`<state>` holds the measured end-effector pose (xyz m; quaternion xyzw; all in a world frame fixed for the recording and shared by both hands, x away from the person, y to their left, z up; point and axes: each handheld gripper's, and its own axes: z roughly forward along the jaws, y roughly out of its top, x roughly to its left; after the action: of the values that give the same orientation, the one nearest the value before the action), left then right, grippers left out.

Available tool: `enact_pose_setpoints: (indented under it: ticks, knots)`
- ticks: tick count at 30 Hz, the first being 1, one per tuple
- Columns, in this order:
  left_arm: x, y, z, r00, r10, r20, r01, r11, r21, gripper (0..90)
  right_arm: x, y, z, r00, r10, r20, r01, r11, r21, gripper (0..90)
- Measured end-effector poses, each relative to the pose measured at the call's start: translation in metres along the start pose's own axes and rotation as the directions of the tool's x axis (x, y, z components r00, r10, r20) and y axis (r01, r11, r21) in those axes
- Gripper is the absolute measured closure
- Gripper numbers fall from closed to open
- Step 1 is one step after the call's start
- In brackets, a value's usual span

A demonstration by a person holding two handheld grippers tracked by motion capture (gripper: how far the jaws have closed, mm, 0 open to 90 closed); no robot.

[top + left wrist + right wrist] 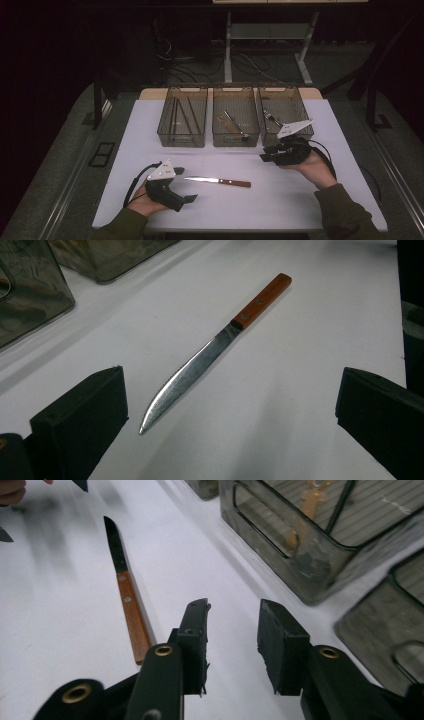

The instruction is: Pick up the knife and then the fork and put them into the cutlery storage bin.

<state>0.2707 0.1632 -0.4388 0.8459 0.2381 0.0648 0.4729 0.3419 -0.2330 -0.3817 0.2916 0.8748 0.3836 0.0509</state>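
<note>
A knife (217,181) with a brown wooden handle lies flat on the white table, blade pointing left. My left gripper (186,185) rests near the front left, open wide, its jaws on either side of the blade tip without touching it. In the left gripper view the knife (200,360) lies ahead of the left gripper (231,385), tip nearest. My right gripper (267,152) hovers at the right, pointing left, just in front of the bins. In the right gripper view the right gripper (232,607) stands partly open with nothing between its jaws, and the knife (127,600) lies to its left.
Three clear bins stand in a row at the back: the left bin (181,136) holds long dark rods, the middle bin (235,139) holds utensils, and the right bin (300,107) holds a small tool. The middle bin (310,575) is close on the right gripper's right.
</note>
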Motion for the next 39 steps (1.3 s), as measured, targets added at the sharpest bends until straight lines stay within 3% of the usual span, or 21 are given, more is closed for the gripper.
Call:
enact_pose_setpoints:
  ticks: [10,15,22,28,35,39]
  knots:
    - [0.0,0.0,0.0,1.0,0.0,0.0,0.0,1.0,0.001,0.0,0.015,0.008,0.017,0.9985,-0.043,-0.032,0.045,0.998,0.046,51.0]
    - [0.0,0.0,0.0,1.0,-0.001,0.001,0.001,1.0,-0.001,0.0,0.024,0.013,0.026,0.9942,-0.078,-0.074,0.083,0.995,0.061,42.7]
    - [0.0,0.0,0.0,1.0,0.0,0.001,0.0,1.0,-0.001,0.0,0.034,0.023,0.035,0.99,-0.12,-0.074,0.126,0.989,0.082,39.8]
    - [0.0,0.0,0.0,1.0,-0.001,0.001,0.001,1.0,-0.001,0.0,0.039,0.031,0.048,0.978,-0.182,-0.102,0.196,0.97,0.147,38.8]
    - [0.0,0.0,0.0,1.0,0.004,0.003,-0.004,1.0,-0.001,0.0,0.05,0.042,0.062,0.9682,-0.219,-0.12,0.24,0.949,0.204,39.5]
    - [0.0,0.0,0.0,1.0,0.005,0.003,-0.005,1.0,-0.002,0.0,0.055,0.048,0.069,0.9579,-0.259,-0.124,0.282,0.927,0.248,39.9]
